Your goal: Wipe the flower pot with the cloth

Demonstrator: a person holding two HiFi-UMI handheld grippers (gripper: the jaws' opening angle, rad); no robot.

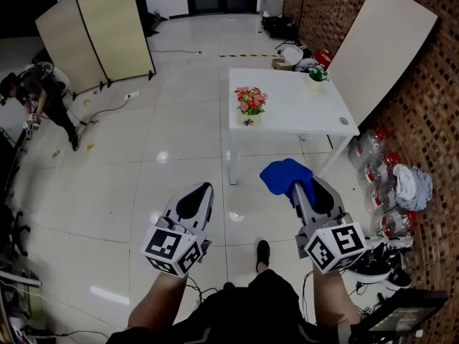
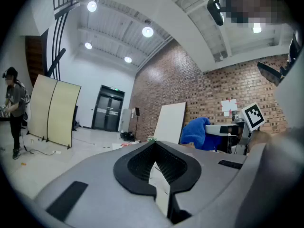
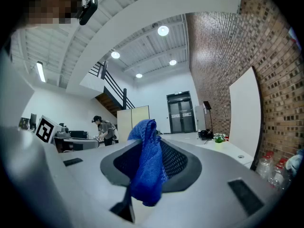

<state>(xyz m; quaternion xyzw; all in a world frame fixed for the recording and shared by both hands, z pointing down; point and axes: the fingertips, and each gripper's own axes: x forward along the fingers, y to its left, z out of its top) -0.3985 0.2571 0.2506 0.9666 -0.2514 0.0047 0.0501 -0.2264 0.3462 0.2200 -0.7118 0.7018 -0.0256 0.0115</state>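
A: How far along is the wiping?

B: Not begun, by the look of it. The left hand-held gripper (image 1: 198,192) has its jaws drawn together on nothing. The flower pot (image 1: 249,120), with pink and red blooms, stands near the front left corner of the white surface (image 1: 301,113), well apart from both grippers and untouched. The blue cloth (image 1: 282,175) is pinched in the right hand-held gripper (image 1: 305,189) and bunches up over its closed jaws.

A: So what is left?

B: Probably everything: stepping up to the surface, bringing the cloth to the pot, then rubbing it down.

A: And the arms?

B: Both forearms reach out in front, side by side, jaws pointing toward the surface, while the person stands on the tiled floor (image 1: 186,156). A smaller plant (image 1: 318,76) sits at the far right corner. It is too small to make out well, so the nearer pot is likely the one meant.
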